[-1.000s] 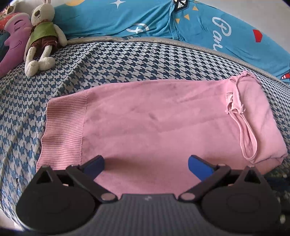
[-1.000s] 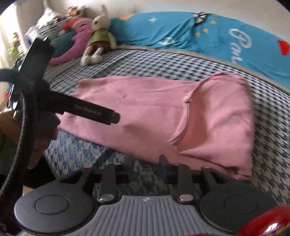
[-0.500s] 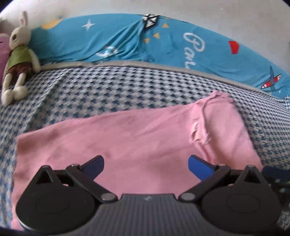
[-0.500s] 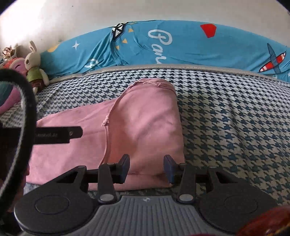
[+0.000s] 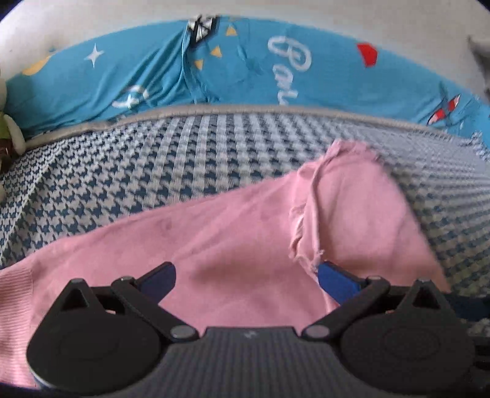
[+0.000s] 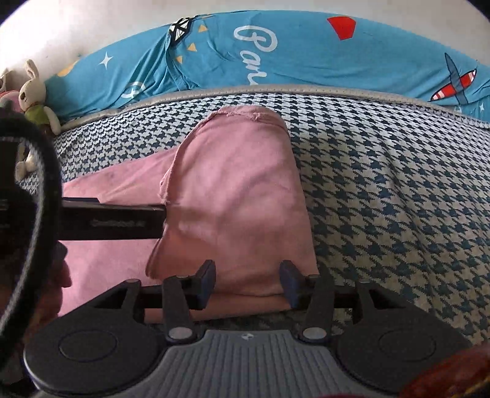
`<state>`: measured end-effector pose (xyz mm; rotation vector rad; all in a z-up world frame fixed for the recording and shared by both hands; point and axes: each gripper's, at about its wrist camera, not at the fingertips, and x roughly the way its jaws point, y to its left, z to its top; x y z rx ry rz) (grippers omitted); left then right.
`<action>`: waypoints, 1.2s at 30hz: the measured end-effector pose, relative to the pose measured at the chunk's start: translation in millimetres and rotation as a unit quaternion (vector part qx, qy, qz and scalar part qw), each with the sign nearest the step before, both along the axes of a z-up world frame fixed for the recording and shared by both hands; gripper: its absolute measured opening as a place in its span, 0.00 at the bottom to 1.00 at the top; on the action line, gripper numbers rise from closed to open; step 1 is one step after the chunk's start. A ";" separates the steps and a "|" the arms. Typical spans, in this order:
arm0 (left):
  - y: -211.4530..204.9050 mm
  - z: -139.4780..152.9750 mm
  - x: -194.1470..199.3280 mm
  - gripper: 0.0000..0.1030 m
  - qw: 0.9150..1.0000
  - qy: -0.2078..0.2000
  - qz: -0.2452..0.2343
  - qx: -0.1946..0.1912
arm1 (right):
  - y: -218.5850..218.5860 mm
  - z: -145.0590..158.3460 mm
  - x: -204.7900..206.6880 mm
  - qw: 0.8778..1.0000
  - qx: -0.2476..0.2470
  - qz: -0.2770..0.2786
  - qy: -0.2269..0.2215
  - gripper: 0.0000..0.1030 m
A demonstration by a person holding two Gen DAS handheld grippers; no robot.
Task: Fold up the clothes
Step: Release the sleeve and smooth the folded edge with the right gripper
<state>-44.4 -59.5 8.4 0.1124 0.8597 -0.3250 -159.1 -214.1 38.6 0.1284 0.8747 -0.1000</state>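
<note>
pink garment [image 5: 232, 245] cut off at left edge, plush rabbit [image 5: 9, 134] mostly out of frame, far bedding blurred

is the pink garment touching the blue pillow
Apart. The right wrist view shows a strip of houndstooth cover between garment and pillow.

Houndstooth bedcover [image 6: 382, 183], blue printed quilt [image 6: 306, 55] against a white wall [image 5: 92, 18]

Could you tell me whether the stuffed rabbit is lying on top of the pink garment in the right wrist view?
No, the stuffed rabbit sits at the bed's far left edge, apart from the pink garment.
</note>
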 end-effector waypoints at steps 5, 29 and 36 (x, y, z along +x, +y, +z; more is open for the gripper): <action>-0.2 -9.9 3.5 1.00 1.000 0.001 0.009 0.016 | 4.3 -3.3 -1.5 1.000 -0.022 0.014 0.006 0.46; 64.9 17.3 -41.4 1.00 0.996 0.011 0.067 0.052 | 54.1 6.8 -9.6 0.995 -0.052 0.071 -0.050 0.47; 83.9 22.3 -60.8 1.00 0.995 0.015 0.088 0.043 | 64.9 4.5 -7.8 0.994 -0.028 0.095 -0.047 0.47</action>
